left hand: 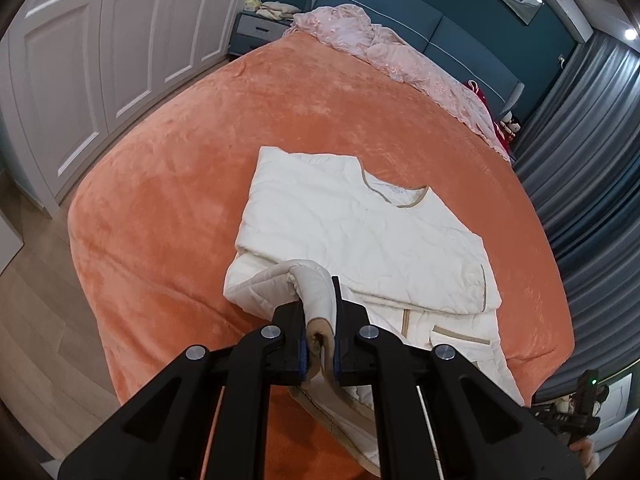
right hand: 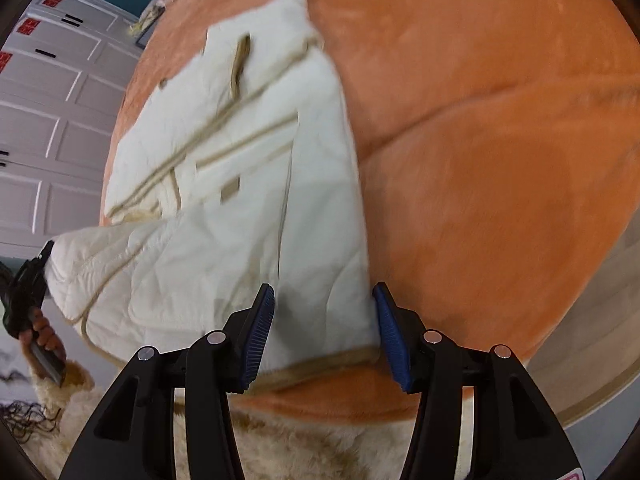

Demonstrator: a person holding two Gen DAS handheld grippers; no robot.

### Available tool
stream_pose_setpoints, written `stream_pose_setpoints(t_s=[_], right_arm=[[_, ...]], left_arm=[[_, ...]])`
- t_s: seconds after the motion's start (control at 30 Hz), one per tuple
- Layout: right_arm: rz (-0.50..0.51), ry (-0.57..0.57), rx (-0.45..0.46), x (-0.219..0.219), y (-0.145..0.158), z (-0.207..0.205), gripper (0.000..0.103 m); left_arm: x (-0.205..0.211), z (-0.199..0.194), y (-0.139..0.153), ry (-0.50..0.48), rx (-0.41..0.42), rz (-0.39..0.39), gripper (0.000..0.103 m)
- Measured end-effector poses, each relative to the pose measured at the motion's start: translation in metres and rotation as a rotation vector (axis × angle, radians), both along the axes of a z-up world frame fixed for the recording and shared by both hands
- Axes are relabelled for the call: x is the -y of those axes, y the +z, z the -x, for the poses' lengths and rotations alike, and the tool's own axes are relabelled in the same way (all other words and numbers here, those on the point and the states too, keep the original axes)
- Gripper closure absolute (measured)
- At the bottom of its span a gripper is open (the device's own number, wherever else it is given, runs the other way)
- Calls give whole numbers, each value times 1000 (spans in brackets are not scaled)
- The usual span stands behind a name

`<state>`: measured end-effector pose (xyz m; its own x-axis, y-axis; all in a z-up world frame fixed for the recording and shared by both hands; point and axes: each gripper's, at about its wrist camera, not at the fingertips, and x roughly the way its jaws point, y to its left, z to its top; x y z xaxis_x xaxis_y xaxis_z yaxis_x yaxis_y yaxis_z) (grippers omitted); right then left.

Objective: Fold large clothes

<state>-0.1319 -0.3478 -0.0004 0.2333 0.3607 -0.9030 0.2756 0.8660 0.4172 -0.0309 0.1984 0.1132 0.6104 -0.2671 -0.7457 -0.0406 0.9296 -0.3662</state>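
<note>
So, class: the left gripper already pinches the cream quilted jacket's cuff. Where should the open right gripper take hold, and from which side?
Best guess: the right gripper should take the tan-trimmed hem corner of the cream quilted jacket, coming from the bed's near edge. That corner lies flat between its open fingers, while the left gripper holds the cuff.
</note>
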Motion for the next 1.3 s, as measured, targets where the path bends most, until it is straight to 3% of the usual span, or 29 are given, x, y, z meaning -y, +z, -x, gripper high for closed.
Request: stream_pose_setpoints(t_s=[0.07,0.13,0.23,0.33,0.47,0.57,0.73,0.9,0.97,1.07,1.13,1.2,1.23,1.27,1.3], right_arm=[[-19,-15,-12,-2,-6,3,57],[-44,-6,17,-6,-3,1,91],[-55,2,114,-8,24,-10,96],[-48,8,283,-5,76,-35,96],[29,42,509,-10,145,-97,97],[59,31,602,-15,165,-151,97],[36,-29,635,-17,146,-236,97],[34,-120,572,-14,91,-294,92],[-16,-165,566,-9,78,-299,85],[-71,-226,639,-3,79,-293,66],[-35,-287,748,5,93,-273,40],[-11,-292,797,9,102,-262,36],[6,-272,791,8,103,-264,34],[40,-229,765,6,101,-268,33],[69,-201,745,3,97,-271,33]], left_arm=[[-2,2,-3,6,-5,5,96],[-4,4,-6,12,-11,7,96],[-5,1,-3,12,-4,16,96],[-6,-10,8,8,33,21,96],[-8,-42,32,26,138,-16,96],[-9,-79,43,43,198,-49,96],[0,-154,24,61,189,-129,96],[-3,-222,-31,75,60,-119,92],[-5,-236,-53,81,5,-113,90],[-11,-238,-59,107,-14,-58,86],[-14,-232,-51,93,16,-15,79],[-15,-225,-39,81,57,14,67],[-16,-219,-28,94,111,20,44],[-19,-211,-17,138,176,-12,30],[-23,-201,-3,188,264,-45,9]])
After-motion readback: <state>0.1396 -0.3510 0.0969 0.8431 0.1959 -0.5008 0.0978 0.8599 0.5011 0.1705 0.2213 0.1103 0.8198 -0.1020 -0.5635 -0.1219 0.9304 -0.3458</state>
